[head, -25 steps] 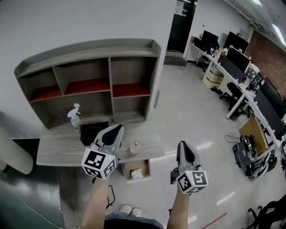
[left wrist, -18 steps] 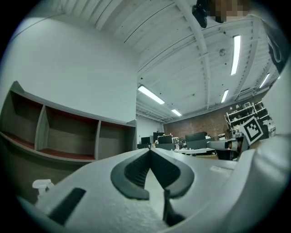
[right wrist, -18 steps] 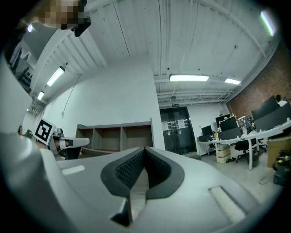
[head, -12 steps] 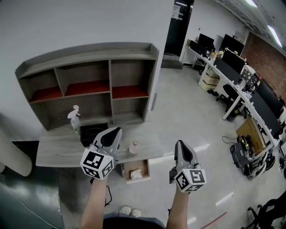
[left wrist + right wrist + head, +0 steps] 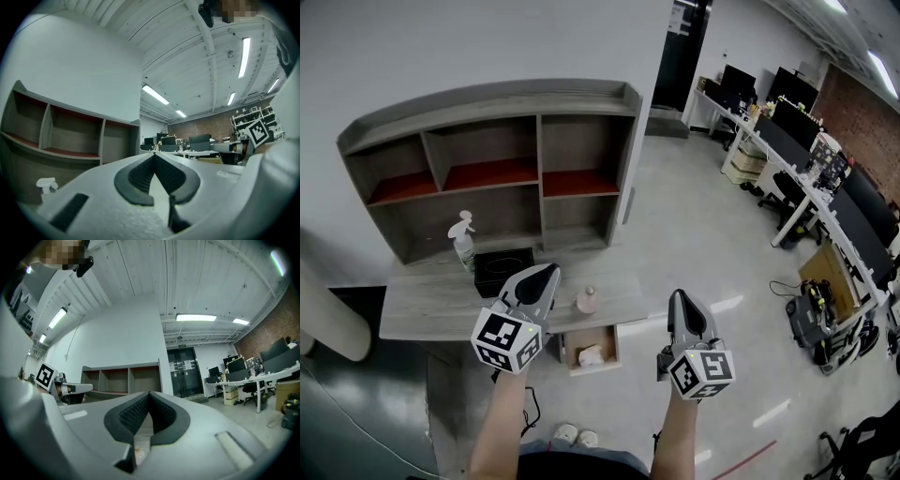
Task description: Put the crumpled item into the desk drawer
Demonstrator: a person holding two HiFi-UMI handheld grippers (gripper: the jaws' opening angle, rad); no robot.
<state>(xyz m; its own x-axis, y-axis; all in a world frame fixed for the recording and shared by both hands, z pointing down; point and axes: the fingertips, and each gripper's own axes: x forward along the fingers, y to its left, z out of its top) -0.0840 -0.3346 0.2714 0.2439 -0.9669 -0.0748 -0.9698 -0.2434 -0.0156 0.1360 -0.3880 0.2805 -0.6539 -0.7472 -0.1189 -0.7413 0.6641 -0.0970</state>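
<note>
We held 2 grippers before desk [image 5: 431, 311] front edge. Left gripper [image 5: 544, 274]: jaws pressed together, empty. Right gripper [image 5: 679, 300]: same. Crumpled item [image 5: 591, 356] lay inside open drawer [image 5: 614, 347] under desk front edge.

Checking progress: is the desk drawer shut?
No, the drawer stands pulled out under the desk edge, with a crumpled item lying inside.
</note>
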